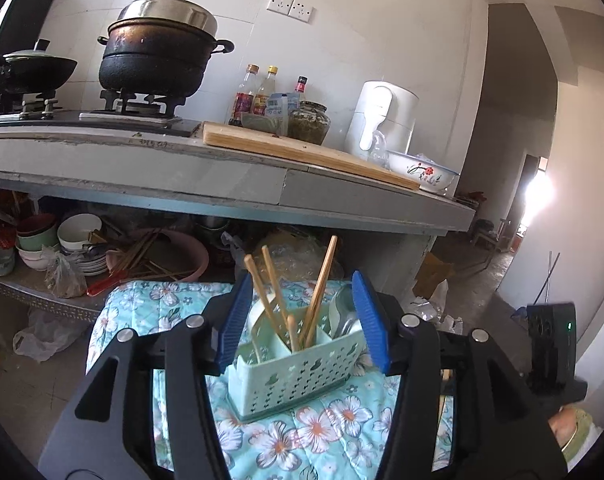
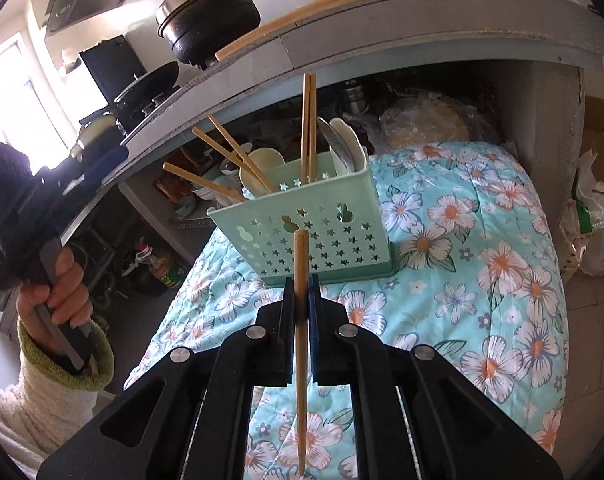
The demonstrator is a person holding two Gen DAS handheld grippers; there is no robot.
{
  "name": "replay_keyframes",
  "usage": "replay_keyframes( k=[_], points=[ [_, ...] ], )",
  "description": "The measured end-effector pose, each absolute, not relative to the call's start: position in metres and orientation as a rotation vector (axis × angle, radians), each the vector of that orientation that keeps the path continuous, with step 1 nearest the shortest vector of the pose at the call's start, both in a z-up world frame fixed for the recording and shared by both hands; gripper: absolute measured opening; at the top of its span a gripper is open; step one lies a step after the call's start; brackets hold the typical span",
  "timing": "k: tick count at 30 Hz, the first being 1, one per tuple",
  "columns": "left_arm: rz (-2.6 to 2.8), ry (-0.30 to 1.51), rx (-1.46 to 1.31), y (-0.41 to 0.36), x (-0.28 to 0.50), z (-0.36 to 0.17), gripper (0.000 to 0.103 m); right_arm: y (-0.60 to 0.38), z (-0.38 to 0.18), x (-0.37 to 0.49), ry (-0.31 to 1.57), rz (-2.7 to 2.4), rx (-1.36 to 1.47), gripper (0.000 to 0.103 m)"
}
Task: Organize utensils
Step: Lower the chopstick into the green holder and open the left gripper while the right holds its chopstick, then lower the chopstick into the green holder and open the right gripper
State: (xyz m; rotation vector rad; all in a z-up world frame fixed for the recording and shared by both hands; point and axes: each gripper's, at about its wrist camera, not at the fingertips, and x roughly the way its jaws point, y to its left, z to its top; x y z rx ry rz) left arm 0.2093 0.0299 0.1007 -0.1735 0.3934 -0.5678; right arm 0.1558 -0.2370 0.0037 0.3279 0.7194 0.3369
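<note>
A pale green perforated utensil caddy (image 1: 294,372) (image 2: 313,232) stands on a floral quilted cloth (image 2: 481,280). Several wooden chopsticks (image 1: 317,288) lean in its compartments, with white and metal spoons (image 2: 343,148) at one end. My left gripper (image 1: 302,320) is open, its blue pads (image 1: 234,320) wide apart and short of the caddy, with nothing between them. My right gripper (image 2: 302,296) is shut on a single wooden chopstick (image 2: 300,344), held upright in front of the caddy's starred wall. A hand (image 2: 62,288) in a cream sleeve holds the left gripper off to the left.
A grey counter (image 1: 222,176) overhangs behind the caddy, carrying a black pot (image 1: 158,56), a wok, a cutting board (image 1: 302,148), bottles and a flowered bowl (image 1: 421,170). Bowls and loose chopsticks fill the shelf (image 1: 62,248) beneath. Plastic bags (image 2: 593,216) lie to the right.
</note>
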Motion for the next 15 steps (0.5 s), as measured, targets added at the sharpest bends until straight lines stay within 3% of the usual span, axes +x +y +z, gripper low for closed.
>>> replay_keyframes(
  k=[9,15],
  points=[
    [-0.464,0.516,-0.151,0.060,0.174,0.043,0.050,-0.218,0.076,0.178,0.567,0.335,0.244,0.006],
    [-0.431,0.625,-0.140,0.070,0.168,0.001,0.057,-0.205,0.128,0.193,0.463,0.334,0.199,0.006]
  ],
)
